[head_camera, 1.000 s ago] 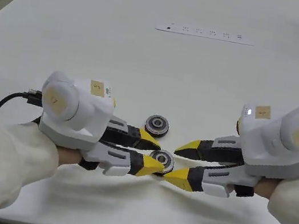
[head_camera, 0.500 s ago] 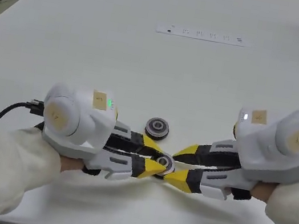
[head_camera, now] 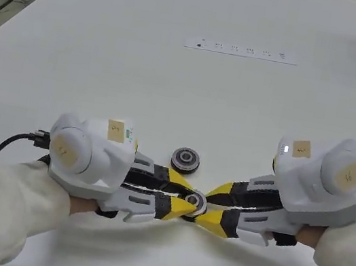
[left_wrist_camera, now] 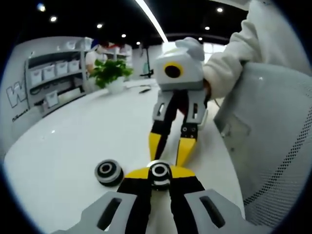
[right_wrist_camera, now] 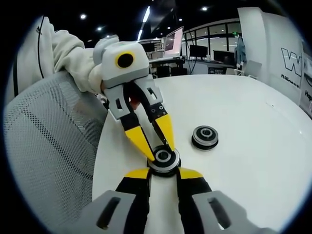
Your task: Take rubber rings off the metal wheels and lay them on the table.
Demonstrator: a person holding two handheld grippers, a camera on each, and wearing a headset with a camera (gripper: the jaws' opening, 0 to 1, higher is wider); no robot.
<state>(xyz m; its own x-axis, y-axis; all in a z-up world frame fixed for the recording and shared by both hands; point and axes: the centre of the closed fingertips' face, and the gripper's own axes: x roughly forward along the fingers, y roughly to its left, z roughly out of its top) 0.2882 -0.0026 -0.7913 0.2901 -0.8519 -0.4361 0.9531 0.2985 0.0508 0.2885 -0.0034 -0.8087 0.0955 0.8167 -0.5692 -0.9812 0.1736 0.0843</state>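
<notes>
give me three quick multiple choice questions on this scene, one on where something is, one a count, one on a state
1. Where is the loose wheel?
A. flat on the table, just beyond the jaw tips
B. on the floor
C. stacked on the other wheel

2. How many metal wheels are in view?
A. one
B. four
C. two

3. What state is the held wheel in?
A. lying untouched
B. clamped by the left gripper and the right gripper from opposite sides
C. held by one gripper alone

Answers:
1 A, the head view shows it lying apart from both grippers.
2 C, one is loose and one is held.
3 B, each gripper view shows its own jaws on the wheel and the other gripper's tips meeting it.
</notes>
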